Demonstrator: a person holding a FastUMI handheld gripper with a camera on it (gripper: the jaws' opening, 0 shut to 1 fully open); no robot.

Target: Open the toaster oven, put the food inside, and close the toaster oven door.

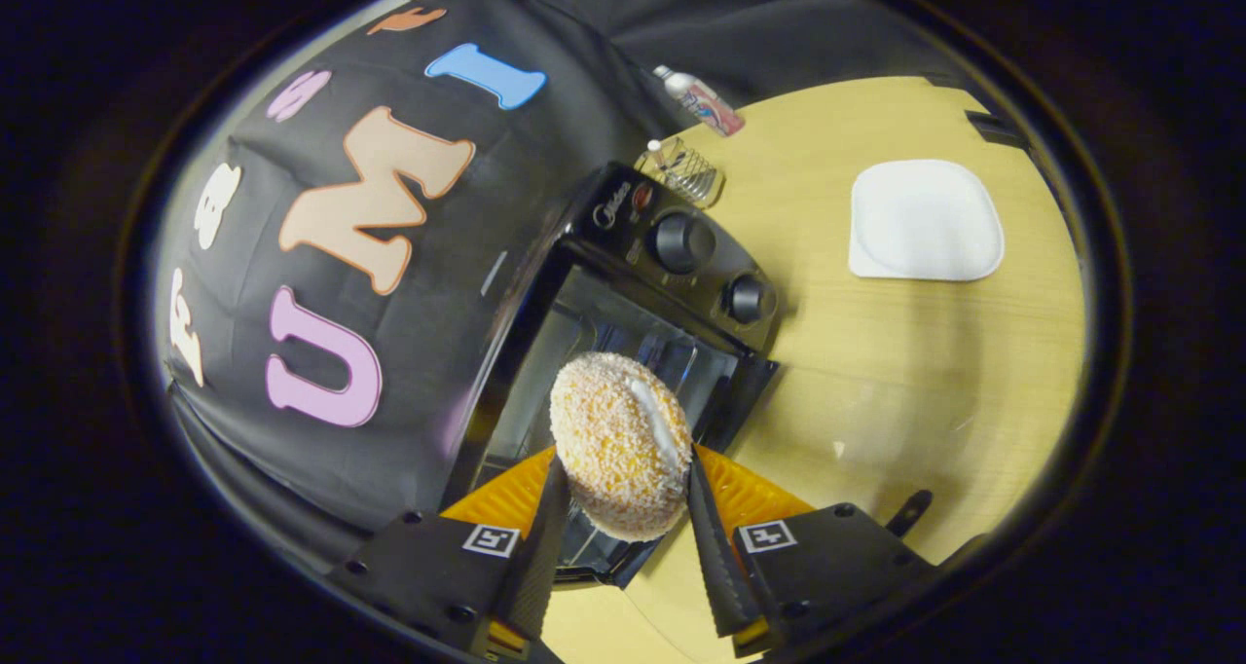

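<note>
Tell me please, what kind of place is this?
Probably a staged kitchen set in a recording booth: a toaster oven with its door open on a wooden table, a white plate, and a cloth wall behind. The fingers grip a sugared pastry.

bun [621, 442]: golden-orange, speckled with pale crumbs, one white cream streak; held between the gripper [623, 518] fingers | toaster oven [638, 299]: glossy black, two dark knobs, clear glass door | plate [923, 220]: plain white | tabletop [905, 382]: pale yellow wood grain | bottle [699, 99]: clear with red label, white cap
</note>
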